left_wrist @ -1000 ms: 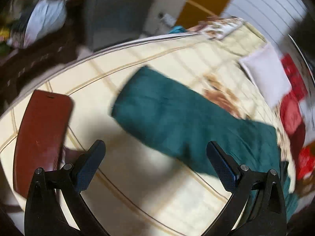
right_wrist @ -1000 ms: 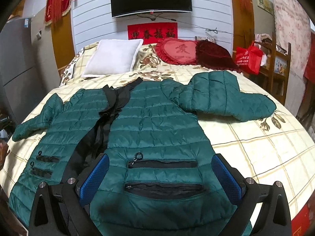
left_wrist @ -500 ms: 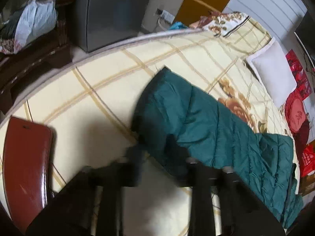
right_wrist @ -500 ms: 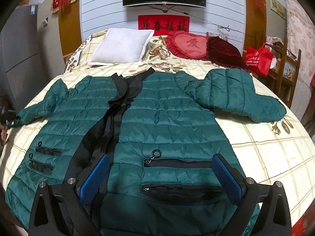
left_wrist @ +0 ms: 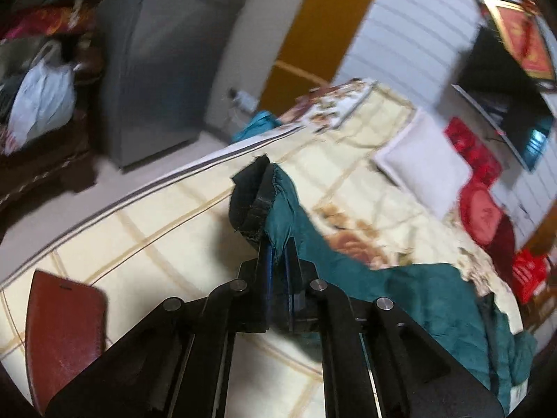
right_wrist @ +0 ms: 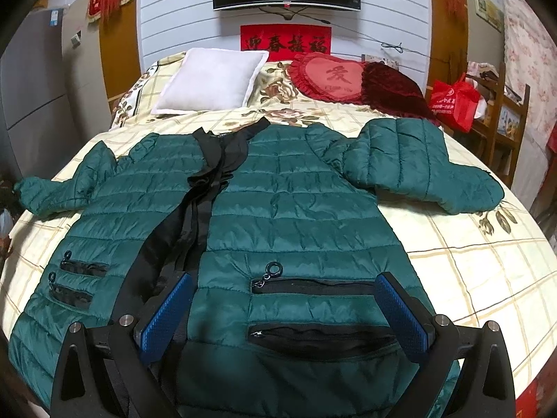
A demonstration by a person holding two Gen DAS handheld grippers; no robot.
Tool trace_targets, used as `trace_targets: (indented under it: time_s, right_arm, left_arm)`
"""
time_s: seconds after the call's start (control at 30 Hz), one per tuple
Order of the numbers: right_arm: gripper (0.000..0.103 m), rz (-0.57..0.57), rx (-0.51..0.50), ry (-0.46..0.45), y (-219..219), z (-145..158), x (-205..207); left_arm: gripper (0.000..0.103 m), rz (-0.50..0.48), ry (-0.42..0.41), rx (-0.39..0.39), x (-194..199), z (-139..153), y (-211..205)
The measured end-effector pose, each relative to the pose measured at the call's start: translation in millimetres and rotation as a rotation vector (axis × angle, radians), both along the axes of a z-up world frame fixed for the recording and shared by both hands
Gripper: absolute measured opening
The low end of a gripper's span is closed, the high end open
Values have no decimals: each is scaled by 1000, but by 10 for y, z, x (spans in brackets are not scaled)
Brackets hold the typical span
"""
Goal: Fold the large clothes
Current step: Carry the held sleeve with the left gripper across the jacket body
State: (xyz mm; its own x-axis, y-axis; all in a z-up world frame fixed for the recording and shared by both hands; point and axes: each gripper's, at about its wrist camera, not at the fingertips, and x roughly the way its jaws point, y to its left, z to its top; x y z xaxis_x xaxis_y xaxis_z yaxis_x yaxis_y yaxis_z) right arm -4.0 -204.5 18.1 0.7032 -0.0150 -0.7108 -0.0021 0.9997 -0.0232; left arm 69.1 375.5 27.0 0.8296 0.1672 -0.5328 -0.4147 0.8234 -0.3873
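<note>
A dark green puffer jacket [right_wrist: 285, 209] lies spread front-up on the bed, black lining showing along its open zip, both sleeves out to the sides. My left gripper [left_wrist: 278, 254] is shut on the cuff of the jacket's left sleeve [left_wrist: 268, 195] and holds it lifted off the bedspread; the black cuff lining faces the camera. That sleeve [right_wrist: 62, 191] shows at the left in the right wrist view. My right gripper [right_wrist: 282, 310] is open and empty, hovering over the jacket's lower front by the pocket zips.
The bed has a cream checked floral bedspread [right_wrist: 470, 254]. A white pillow [right_wrist: 212, 83] and red cushions [right_wrist: 330, 76] lie at its head. A brown chair back [left_wrist: 62, 331] stands at the bed's near-left edge. A grey fridge [left_wrist: 163, 55] stands beyond.
My left gripper closed on the sleeve cuff and lifted it off the bed. My right gripper drifted slightly forward over the jacket and stayed open.
</note>
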Motion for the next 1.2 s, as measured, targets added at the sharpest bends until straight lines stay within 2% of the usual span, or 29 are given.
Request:
trace_targets:
  time_s: [0.2,0.3,0.47,0.73,0.93,1.13,1.2]
  right_arm:
    - [103,-9,-7,1,-20,5,-7]
    - [103,-9,-18,-3,-24,14,-36]
    - [103,-42,-15,9,-155,7,-55]
    - [103,-107,40,39,-438,-13,-68]
    - [103,-111,30,66,-503,-61,-42]
    - [103,-134,44,86,-561,-94,-29]
    - [103,-136,39,84,-543,-88,-29]
  left_arm:
    - [4,-197,-95,97,55,503,-773]
    - [4,-305,-148,108,127,689,-1302]
    - [4,-476,-192,115,314,842,-2309]
    - [4,-677,-144,19,729,557,-3678]
    - [4,-789,-75,-29,937,269,-4408]
    - [5,-827,80,-44,1093,-35,-4620]
    - [8,-826,94,-62,1072,-45,-4550]
